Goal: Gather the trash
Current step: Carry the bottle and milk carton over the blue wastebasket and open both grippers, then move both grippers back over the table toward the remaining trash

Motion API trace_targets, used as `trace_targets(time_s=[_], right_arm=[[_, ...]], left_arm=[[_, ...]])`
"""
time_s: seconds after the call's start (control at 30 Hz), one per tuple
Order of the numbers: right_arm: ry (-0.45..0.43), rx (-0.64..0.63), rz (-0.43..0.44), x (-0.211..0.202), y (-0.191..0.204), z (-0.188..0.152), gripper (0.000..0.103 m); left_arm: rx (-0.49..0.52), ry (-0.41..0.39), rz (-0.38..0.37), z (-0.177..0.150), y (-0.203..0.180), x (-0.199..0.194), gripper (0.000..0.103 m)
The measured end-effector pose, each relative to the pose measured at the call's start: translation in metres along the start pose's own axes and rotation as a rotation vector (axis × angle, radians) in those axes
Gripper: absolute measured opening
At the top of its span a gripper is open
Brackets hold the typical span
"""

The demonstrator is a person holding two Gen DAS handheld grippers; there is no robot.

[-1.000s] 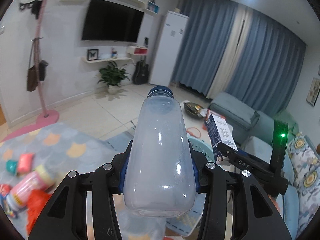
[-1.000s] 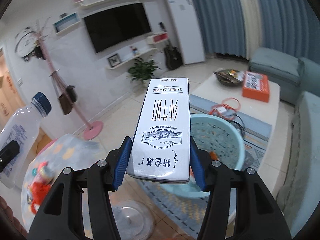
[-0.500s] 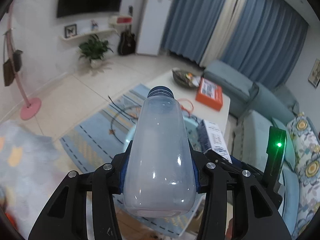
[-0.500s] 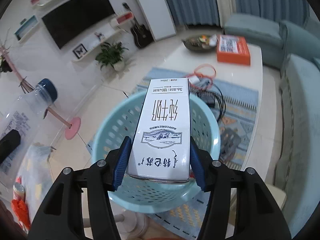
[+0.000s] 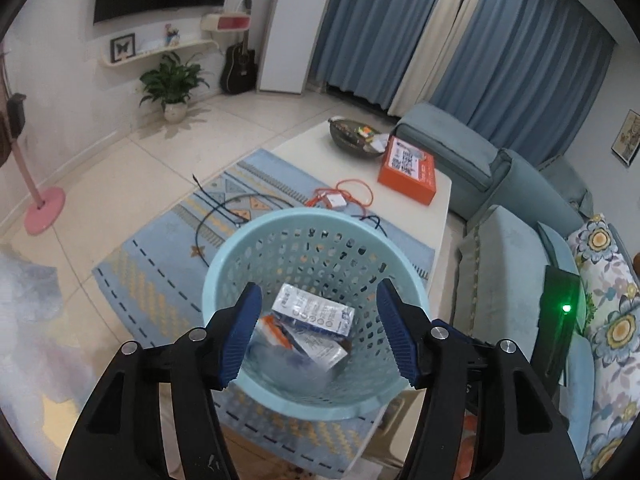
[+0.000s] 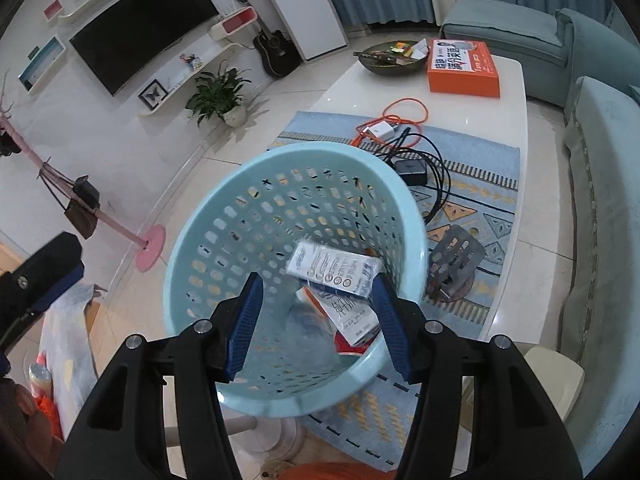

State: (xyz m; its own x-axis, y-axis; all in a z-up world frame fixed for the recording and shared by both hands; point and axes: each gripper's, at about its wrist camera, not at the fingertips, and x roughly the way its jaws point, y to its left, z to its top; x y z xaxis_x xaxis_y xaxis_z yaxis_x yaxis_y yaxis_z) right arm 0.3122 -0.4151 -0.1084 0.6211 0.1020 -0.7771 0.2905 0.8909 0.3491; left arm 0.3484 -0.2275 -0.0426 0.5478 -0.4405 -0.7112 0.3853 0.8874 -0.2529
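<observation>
A light blue perforated basket (image 5: 312,218) (image 6: 288,156) stands on the floor right under both grippers. Two milk cartons lie in it, one flat (image 5: 314,314) (image 6: 336,270) and one tilted below it (image 6: 354,318). A clear plastic bottle (image 5: 276,354) (image 6: 304,330) shows as a blur on the basket's bottom. My left gripper (image 5: 318,292) hangs over the basket with its jaws opening and nothing between them. My right gripper (image 6: 318,282) is open and empty above the same basket. The left gripper's body (image 6: 40,276) shows at the left edge of the right wrist view.
A white coffee table (image 6: 500,128) beyond the basket carries an orange box (image 6: 462,66), a dark bowl (image 6: 390,56) and cables (image 6: 404,120). A teal sofa (image 6: 600,200) runs along the right. A pink coat stand (image 6: 150,246) is at left; a metal rack (image 6: 456,260) sits on the rug.
Both grippers came down over the basket. The left let go of the bottle and the right let go of the milk carton; both now lie in the basket.
</observation>
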Motion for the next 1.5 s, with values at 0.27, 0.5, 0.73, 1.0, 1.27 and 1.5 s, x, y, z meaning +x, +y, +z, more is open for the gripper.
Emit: trace_targets(time_s=[0.27, 0.5, 0.73, 1.0, 1.27, 1.5], right_arm=[[-0.089, -0.137, 0.08, -0.061, 0.066, -0.012, 0.056], [-0.172, -0.286, 0.163, -0.122, 0.14, -0.039, 0.061], [-0.157, -0.453, 0.257, -0.148, 0.222, -0.089, 0.067], [-0.016, -0.593, 0.383, -0.142, 0.3, -0.158, 0.067], [0.098, -0.711, 0.406, -0.123, 0.358, -0.242, 0.076], [0.135, -0.7, 0.336, -0.09, 0.37, -0.278, 0.076]], left_arm=[[-0.017, -0.111, 0.016, -0.013, 0.013, -0.084, 0.058], [-0.038, -0.229, 0.076, -0.042, 0.041, -0.184, 0.059], [-0.124, -0.339, 0.159, -0.084, 0.099, -0.28, 0.069], [-0.321, -0.406, 0.341, -0.156, 0.197, -0.367, 0.076], [-0.515, -0.331, 0.448, -0.217, 0.29, -0.394, 0.081], [-0.533, -0.24, 0.454, -0.235, 0.327, -0.359, 0.084]])
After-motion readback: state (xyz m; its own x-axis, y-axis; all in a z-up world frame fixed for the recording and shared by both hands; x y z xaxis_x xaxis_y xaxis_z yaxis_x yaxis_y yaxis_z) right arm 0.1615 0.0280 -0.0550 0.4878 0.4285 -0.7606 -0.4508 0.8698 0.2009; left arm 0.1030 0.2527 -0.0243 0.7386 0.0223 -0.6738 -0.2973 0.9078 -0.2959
